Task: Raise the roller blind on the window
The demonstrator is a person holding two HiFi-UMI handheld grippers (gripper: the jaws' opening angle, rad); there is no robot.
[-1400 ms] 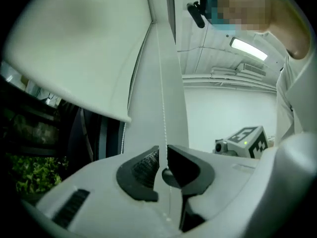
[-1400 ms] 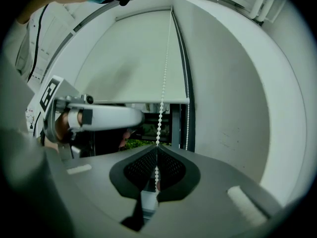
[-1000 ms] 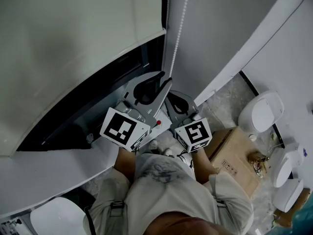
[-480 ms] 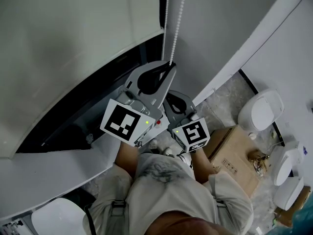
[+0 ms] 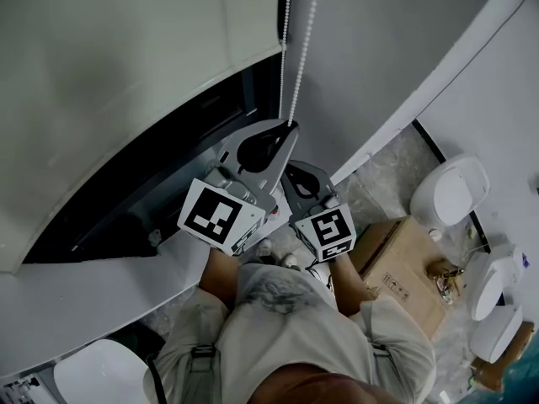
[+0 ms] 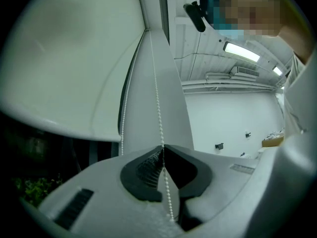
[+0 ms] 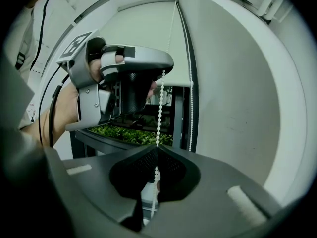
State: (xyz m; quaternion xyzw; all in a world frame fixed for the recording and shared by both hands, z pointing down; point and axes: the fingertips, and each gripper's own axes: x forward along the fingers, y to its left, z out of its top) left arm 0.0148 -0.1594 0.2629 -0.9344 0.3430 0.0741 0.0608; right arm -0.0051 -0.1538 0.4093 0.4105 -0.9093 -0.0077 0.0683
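Note:
The pale roller blind (image 5: 126,74) covers most of the window, with dark glass showing under its lower edge. Its white bead chain (image 5: 307,40) hangs in two strands beside the frame. My left gripper (image 5: 290,127) is the upper one; its jaws are closing and the tips pinch one strand of the chain (image 6: 157,98) at my left gripper (image 6: 162,147). Just below, my right gripper (image 5: 288,170) holds the same strand, and its tips meet on the chain (image 7: 159,108) at my right gripper (image 7: 157,148). The other strand (image 7: 191,118) hangs free.
A white sill (image 5: 101,284) runs under the window. On the floor to the right lie a cardboard box (image 5: 404,280) and several white round seats (image 5: 450,192). Green plants (image 7: 129,133) show through the glass. The person's legs stand directly below the grippers.
My left gripper rose along the chain, closed its open jaws on the strand, then came slightly down. My right gripper stayed nearly still.

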